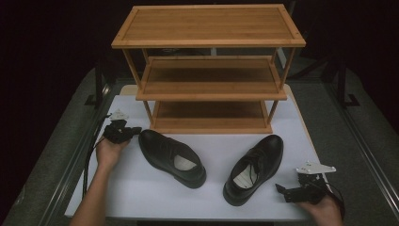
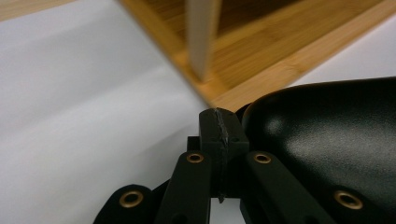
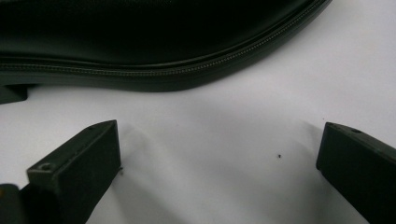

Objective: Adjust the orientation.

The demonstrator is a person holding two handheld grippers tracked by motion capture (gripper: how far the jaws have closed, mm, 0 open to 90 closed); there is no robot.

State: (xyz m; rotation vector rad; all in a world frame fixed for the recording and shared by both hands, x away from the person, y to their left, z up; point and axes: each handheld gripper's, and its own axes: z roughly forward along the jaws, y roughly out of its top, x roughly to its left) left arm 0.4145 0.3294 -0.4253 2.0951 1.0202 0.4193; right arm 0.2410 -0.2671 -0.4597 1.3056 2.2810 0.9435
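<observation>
Two black leather dress shoes lie on the white table point(image 1: 211, 150). The left shoe point(image 1: 171, 157) points its toe toward the table's far left; its glossy toe cap point(image 2: 327, 140) sits just right of my left gripper point(image 2: 223, 125), whose jaws are pressed together with nothing between them. In the high view the left gripper point(image 1: 133, 131) rests at the table's left, almost touching that toe. The right shoe point(image 1: 254, 167) lies front right, and its side and sole edge point(image 3: 154, 56) lie just ahead of my right gripper point(image 3: 219, 154), which stands wide open and empty. The right gripper point(image 1: 282, 190) is near the front edge.
A three-tier bamboo shoe rack point(image 1: 209, 70) stands at the back middle of the table, all shelves bare; its lower front corner and post point(image 2: 205, 51) are close ahead of the left gripper. Metal rails run along both table sides.
</observation>
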